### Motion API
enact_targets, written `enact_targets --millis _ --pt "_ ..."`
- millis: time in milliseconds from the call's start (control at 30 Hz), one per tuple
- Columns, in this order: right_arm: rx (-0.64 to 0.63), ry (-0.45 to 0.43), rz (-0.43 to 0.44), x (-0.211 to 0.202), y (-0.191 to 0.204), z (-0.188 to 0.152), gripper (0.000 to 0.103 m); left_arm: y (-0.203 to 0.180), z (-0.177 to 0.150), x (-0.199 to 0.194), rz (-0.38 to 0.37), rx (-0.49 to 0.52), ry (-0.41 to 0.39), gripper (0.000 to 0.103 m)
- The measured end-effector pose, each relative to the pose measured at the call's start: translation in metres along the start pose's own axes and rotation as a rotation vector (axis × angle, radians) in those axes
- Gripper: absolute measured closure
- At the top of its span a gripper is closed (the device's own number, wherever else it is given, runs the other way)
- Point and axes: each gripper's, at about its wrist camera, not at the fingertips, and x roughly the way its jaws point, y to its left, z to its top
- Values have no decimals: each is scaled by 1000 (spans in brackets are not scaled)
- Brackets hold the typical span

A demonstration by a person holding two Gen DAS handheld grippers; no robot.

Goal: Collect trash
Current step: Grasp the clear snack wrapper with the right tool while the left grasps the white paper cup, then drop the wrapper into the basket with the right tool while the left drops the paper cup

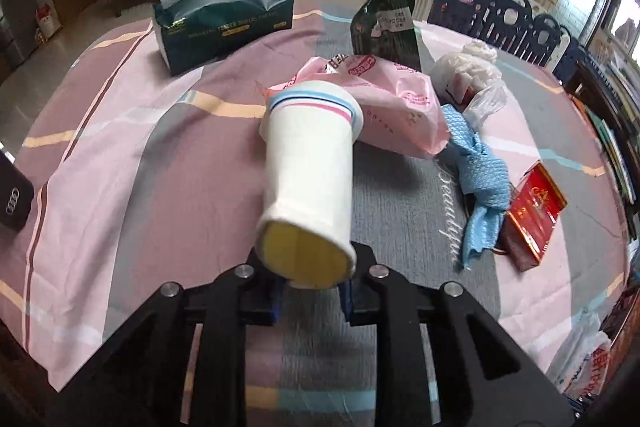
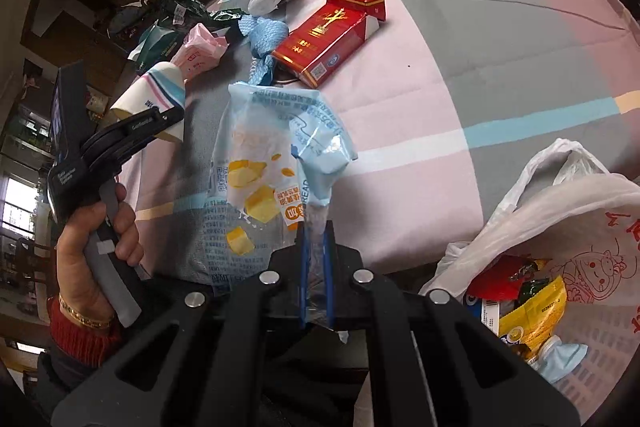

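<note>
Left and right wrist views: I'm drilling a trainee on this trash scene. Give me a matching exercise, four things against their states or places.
Things:
1. white paper cup with striped rim
2. pale blue plastic bread wrapper
3. red cardboard cigarette box
4. white printed plastic bag

States:
A. lying on the cloth, lid open
B. clamped in the right gripper
C. holding collected wrappers
D. gripped by the left gripper

Pairs: 1-D, 2-B, 3-A, 4-C

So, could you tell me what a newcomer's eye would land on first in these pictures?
Probably the white paper cup, lifted bottom-first in the left tongs above the striped tablecloth. Next, the blue bread wrapper pinched in the right tongs, with the half-filled white trash bag at that view's lower right. The red cigarette carton lies beyond the wrapper.
</note>
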Motion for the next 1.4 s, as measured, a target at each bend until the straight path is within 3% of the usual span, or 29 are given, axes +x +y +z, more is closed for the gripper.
enact_targets --millis 267,833,1067,1400 --pt "-20 -40 -5 -16 8 0 95 7 -29 -62 -49 -89 -96 85" --pt "-121 -239 -115 -77 34 0 95 -12 -55 -178 -16 -32 -207 85" --pt "-117 -253 -121 -86 30 -2 95 -24 -62 -203 -18 7 -252 85" --pt "-102 -257 -125 -88 29 -3 95 -26 -63 -201 -16 14 -238 85"
